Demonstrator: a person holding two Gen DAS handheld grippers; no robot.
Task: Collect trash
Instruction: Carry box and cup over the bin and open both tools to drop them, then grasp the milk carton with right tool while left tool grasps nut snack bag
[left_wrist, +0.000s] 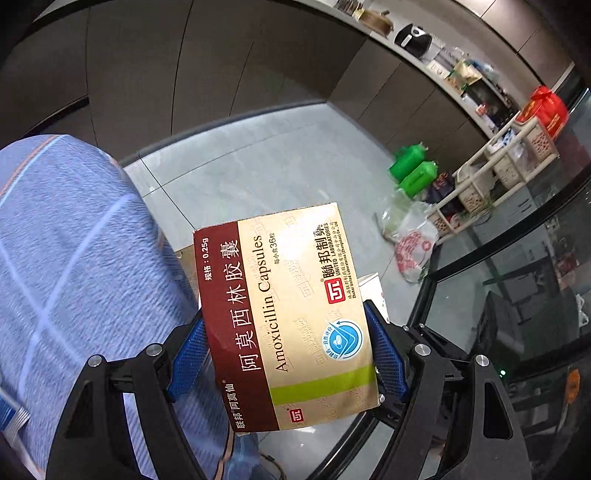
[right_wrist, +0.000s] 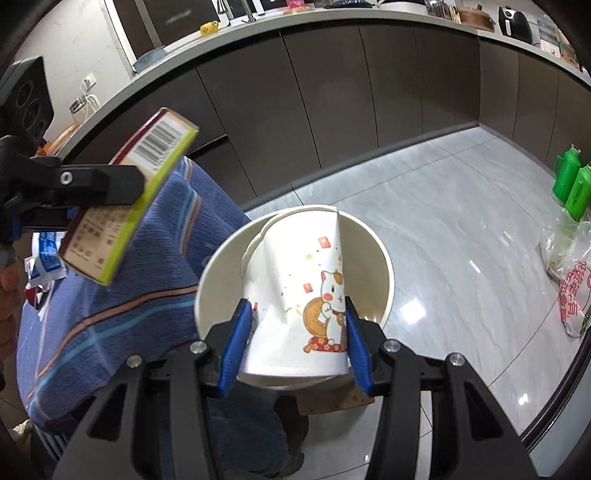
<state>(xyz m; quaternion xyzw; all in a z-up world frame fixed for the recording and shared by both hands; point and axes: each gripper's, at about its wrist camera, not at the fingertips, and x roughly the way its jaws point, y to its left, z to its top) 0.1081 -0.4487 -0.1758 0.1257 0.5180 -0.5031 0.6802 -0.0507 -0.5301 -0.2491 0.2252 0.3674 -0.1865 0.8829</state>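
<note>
Gripping item one: left gripper (left_wrist: 288, 354), blue pads clamped on the long sides of a medicine box (left_wrist: 291, 314), lower centre of the left wrist view. Item two: right gripper (right_wrist: 295, 332), clenched on a crumpled paper cup (right_wrist: 295, 295) nested in a white paper bowl (right_wrist: 369, 258), centre of the right wrist view. Beyond: blue striped cloth (right_wrist: 122, 295), grey tiled floor (right_wrist: 443, 221). Hazards: the bowl, seemingly unpinched, may slide off; squeezed cup may buckle; box may pivot between pads.

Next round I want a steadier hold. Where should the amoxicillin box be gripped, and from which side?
Grip the amoxicillin box across its two long narrow edges, near mid-length, approaching from one short end. Those edges are flat and parallel, as the left gripper holds it now.
</note>
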